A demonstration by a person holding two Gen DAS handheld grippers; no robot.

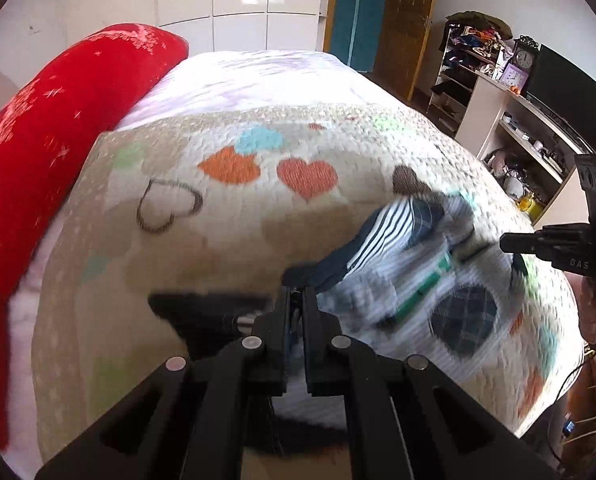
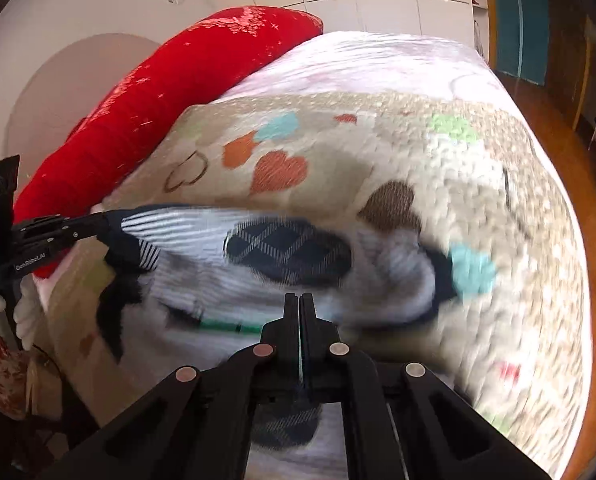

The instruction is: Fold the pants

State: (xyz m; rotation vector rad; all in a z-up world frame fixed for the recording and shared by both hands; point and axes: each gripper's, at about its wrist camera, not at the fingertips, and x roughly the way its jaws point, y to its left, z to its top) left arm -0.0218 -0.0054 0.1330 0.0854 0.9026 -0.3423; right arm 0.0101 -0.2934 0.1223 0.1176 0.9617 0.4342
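Observation:
Small striped white pants (image 1: pixel 414 280) with dark plaid knee patches and dark cuffs hang stretched over the bed; they also show in the right wrist view (image 2: pixel 289 276). My left gripper (image 1: pixel 298 292) is shut on a dark edge of the pants; it appears at the left of the right wrist view (image 2: pixel 101 220), pinching the striped end. My right gripper (image 2: pixel 300 300) is shut on the pants' near edge; it shows at the right of the left wrist view (image 1: pixel 506 242). The image is motion-blurred.
The bed carries a beige blanket with coloured hearts (image 1: pixel 233 200) over a white sheet (image 1: pixel 257 76). A red pillow roll (image 1: pixel 57 120) lies along the left. A shelf unit with a monitor (image 1: pixel 570 108) stands right. Wooden floor (image 2: pixel 554 128) borders the bed.

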